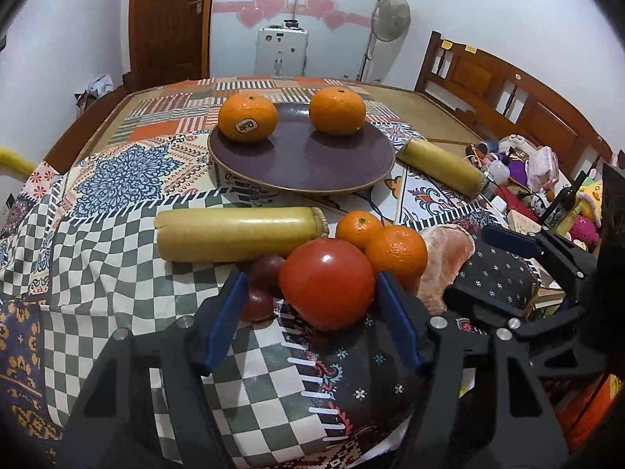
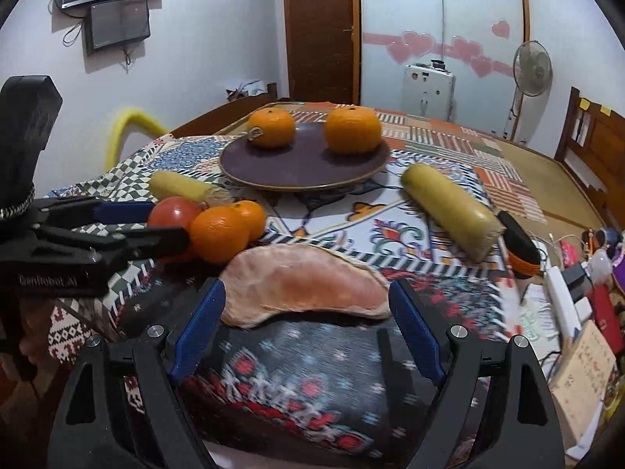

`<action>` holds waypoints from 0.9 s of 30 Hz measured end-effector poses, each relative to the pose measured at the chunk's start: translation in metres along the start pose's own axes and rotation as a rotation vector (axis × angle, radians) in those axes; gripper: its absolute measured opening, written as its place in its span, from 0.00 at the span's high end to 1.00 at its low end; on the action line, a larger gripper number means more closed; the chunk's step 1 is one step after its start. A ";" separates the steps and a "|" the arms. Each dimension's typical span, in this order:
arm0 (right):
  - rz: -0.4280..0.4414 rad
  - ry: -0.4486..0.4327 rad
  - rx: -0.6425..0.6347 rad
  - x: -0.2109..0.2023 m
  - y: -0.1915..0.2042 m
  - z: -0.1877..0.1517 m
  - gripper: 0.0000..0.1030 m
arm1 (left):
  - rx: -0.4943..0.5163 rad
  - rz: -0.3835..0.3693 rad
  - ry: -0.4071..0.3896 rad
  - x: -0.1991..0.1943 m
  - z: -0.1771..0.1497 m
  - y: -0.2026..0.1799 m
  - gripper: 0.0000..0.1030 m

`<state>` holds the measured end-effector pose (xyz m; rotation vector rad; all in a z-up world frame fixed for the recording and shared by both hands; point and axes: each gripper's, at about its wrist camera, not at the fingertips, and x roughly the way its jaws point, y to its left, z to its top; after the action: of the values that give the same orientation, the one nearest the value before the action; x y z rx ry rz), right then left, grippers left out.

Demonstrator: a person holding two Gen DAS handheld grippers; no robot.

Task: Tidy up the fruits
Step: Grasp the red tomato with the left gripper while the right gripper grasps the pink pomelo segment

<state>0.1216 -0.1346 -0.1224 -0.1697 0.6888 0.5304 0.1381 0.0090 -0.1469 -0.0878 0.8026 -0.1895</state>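
A dark plate (image 1: 300, 164) holds two oranges (image 1: 247, 118) (image 1: 337, 110); it also shows in the right wrist view (image 2: 300, 166). My left gripper (image 1: 312, 297) is open around a red tomato (image 1: 327, 283), its jaws on either side with small gaps. Two small oranges (image 1: 396, 252) (image 1: 358, 228) sit just behind it. My right gripper (image 2: 306, 308) is open around a pink pomelo segment (image 2: 304, 283), also in the left wrist view (image 1: 443, 258). Two dark plums (image 1: 265, 269) lie left of the tomato.
Two yellow cylinders lie on the patterned cloth: one (image 1: 238, 232) in front of the plate, one (image 1: 441, 166) to its right. Cluttered toys and boxes (image 1: 539, 179) sit off the right edge. A wooden bench (image 1: 508, 90) stands behind. The cloth's front edge is close.
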 end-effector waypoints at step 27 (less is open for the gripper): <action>-0.126 0.017 0.060 -0.017 -0.049 -0.030 0.24 | 0.041 0.018 -0.009 0.008 -0.001 -0.015 0.50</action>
<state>0.1194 -0.1931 -0.1356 -0.1608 0.7047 0.3876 0.1408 -0.0073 -0.1510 -0.0422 0.7897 -0.1882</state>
